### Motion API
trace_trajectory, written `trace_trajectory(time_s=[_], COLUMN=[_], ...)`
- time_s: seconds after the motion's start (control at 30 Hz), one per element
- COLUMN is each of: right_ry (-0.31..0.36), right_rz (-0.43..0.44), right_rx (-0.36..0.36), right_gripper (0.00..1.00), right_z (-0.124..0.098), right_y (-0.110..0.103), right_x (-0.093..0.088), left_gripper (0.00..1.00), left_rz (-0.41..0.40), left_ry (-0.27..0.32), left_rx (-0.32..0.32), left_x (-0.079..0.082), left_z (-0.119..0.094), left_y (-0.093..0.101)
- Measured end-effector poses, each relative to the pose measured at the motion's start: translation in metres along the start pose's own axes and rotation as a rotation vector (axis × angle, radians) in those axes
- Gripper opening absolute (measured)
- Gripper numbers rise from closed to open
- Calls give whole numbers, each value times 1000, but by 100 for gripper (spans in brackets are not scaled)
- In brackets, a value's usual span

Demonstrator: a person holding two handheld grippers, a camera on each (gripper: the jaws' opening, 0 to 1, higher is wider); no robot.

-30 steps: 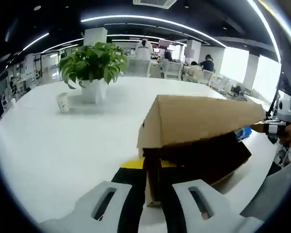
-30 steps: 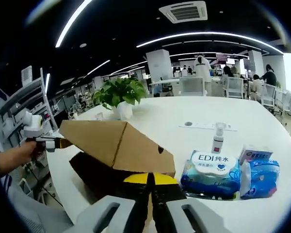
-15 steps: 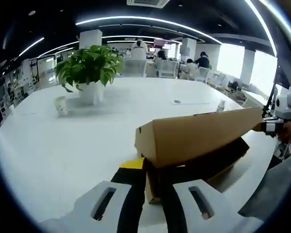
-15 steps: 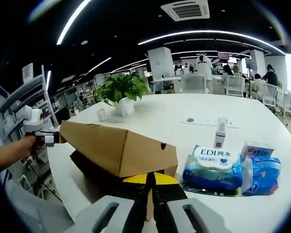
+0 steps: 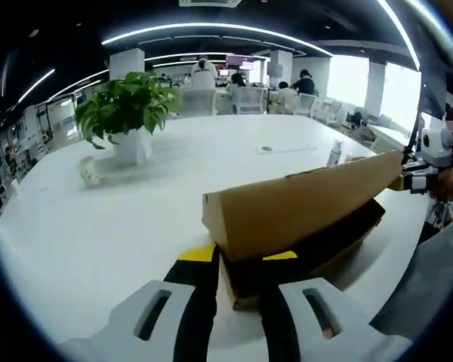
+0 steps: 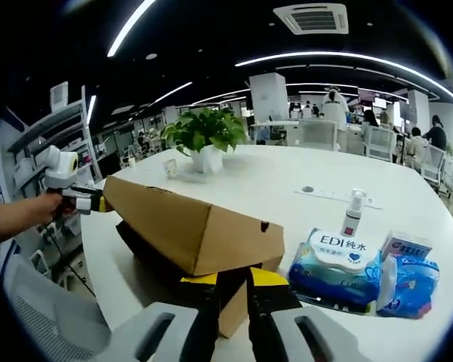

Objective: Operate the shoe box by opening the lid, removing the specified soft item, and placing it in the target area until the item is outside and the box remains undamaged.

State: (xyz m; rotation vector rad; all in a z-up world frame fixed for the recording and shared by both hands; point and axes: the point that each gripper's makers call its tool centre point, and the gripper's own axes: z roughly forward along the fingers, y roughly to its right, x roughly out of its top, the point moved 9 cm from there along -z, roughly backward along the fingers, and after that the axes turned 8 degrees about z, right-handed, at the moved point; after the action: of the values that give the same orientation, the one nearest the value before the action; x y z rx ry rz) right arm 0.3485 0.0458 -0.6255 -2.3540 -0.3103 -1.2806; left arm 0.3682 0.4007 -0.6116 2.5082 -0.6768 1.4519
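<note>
**Shoe box lid held part-raised**

On the white surface [image 5: 98,226], the cardboard shoe box [image 6: 234,313] sits near both cameras, its lid [image 5: 294,207] tilted up. Left tongs [image 5: 238,290] and right tongs [image 6: 232,302] each pinch a box end, jaws narrow. Wet-wipe packs [image 6: 336,264] lie to the right; a potted plant [image 5: 124,113] stands far off.

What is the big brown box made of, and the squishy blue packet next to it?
The box lid looks like matte brown cardboard: flat panels, sharp folded edges. The blue packet looks like glossy soft plastic film, going by its shine and crinkles, with a stiffer white flap on top.
</note>
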Motion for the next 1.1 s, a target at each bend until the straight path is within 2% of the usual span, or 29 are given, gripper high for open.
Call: trace_trajectory(time_s=[0.17,0.57,1.1], right_ry=[-12,-29,-48], right_rz=[-33,-91,-176], right_rx=[34,99,137], right_gripper=[16,25,35], right_z=[1,1,2], right_y=[-1,-5,-7], right_x=[-4,-14,-26], left_gripper=[26,33,40], left_rz=[16,36,85], left_ry=[-13,-26,-46], left_rx=[-39,-105,-127], left_x=[-5,-13,-25], left_z=[0,-3,-3], left_y=[3,8,14])
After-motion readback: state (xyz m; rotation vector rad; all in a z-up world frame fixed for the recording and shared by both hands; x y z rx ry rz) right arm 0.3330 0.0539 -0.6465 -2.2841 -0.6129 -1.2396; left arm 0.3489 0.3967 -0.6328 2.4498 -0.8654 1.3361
